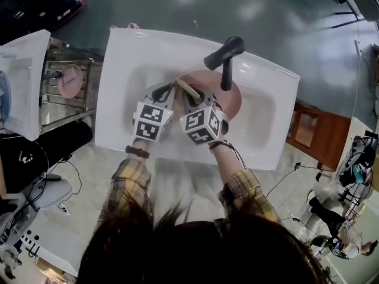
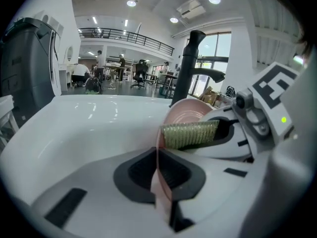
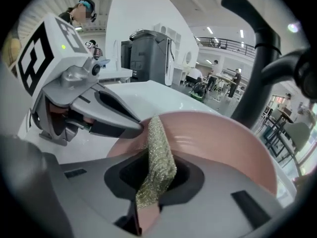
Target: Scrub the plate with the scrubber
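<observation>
A pink plate lies tilted in the white sink under the black tap. My left gripper is shut on the plate's rim, which runs edge-on between its pads. My right gripper is shut on a glittery gold-green scrubber with a pink back. The scrubber rests against the plate's inner face close to the left gripper's tip. In the left gripper view the scrubber shows as a green strip against the plate. In the head view both grippers sit side by side over the basin.
The tap's black column stands just behind the plate. A metal rack with a pink dish is left of the sink. Cables and equipment lie on the floor around it, and a wooden stool stands to the right.
</observation>
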The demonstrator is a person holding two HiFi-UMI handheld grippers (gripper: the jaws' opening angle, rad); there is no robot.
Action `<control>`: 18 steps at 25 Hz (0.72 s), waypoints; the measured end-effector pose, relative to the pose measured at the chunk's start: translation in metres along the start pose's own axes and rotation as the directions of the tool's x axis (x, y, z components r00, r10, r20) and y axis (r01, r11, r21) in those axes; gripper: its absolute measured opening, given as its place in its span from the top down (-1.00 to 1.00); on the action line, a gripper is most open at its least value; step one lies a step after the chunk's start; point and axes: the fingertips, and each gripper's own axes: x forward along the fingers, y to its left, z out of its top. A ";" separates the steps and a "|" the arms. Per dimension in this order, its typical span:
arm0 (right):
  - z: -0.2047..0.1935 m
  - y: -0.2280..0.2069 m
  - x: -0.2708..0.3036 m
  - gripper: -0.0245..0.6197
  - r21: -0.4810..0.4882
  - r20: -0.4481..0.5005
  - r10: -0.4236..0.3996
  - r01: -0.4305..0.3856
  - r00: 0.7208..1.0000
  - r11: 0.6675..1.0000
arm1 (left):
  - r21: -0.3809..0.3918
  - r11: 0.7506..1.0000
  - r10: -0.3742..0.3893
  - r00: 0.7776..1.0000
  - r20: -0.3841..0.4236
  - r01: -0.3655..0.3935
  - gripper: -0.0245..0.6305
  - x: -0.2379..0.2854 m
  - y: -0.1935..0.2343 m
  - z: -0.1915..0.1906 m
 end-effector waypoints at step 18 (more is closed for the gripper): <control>-0.050 0.028 -0.005 0.70 -0.049 -0.136 0.101 -0.108 0.986 0.993 | 0.021 1.000 -0.011 1.000 -0.022 0.011 0.85 0.007 -0.004 -0.004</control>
